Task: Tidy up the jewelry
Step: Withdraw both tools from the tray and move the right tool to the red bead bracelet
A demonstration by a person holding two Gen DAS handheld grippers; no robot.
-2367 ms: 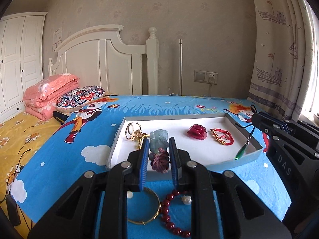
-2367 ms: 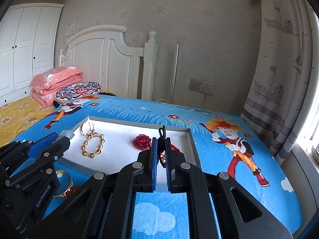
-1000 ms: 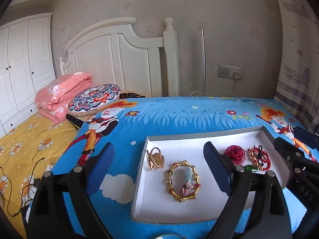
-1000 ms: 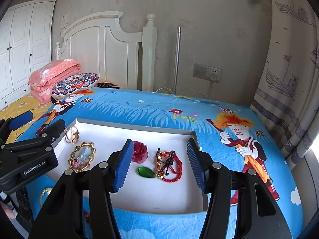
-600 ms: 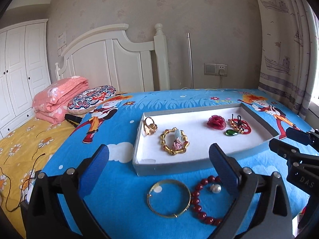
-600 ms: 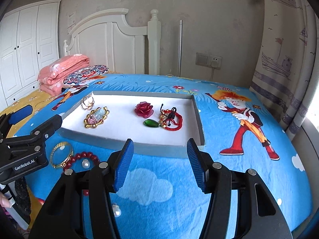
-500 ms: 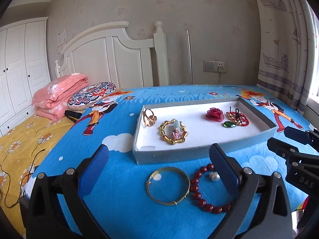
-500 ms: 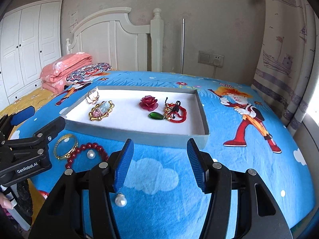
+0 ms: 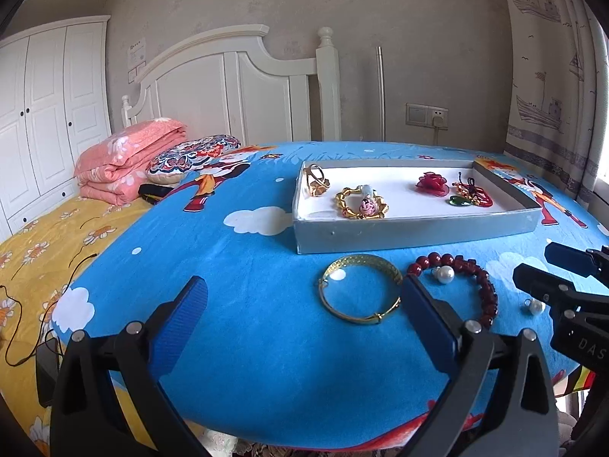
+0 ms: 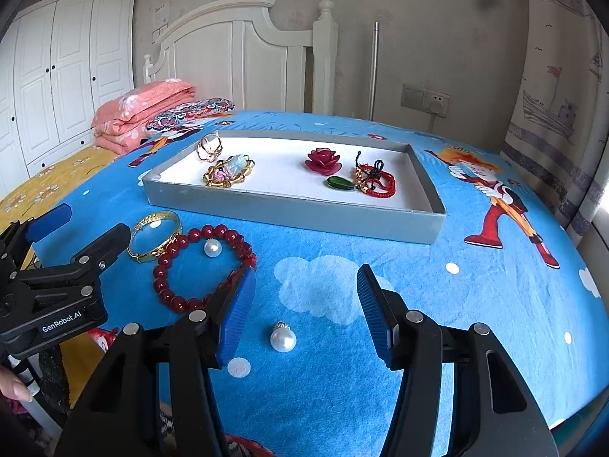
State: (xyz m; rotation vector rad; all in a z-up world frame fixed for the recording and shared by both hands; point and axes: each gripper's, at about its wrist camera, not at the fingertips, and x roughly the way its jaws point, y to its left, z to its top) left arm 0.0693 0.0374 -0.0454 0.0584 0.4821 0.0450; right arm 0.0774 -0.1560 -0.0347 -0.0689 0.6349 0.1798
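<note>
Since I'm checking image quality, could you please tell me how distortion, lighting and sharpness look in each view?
Left wrist view: fisheye bows the white headboard; daylight glares at the right edge; the shallow grey tray is sharp. Right wrist view: dark corner vignette; the loose white pearl shows a highlight, no blur.

We see the red bead bracelet [image 9: 483, 285] partly hidden behind the left gripper [image 9: 304, 323] finger, the right gripper [image 9: 563, 289] cut off by the left wrist view's right edge, only a fingertip [image 10: 15, 390] of a hand at the right wrist view's left edge, wall notice [image 10: 161, 13] print too small to read
</note>
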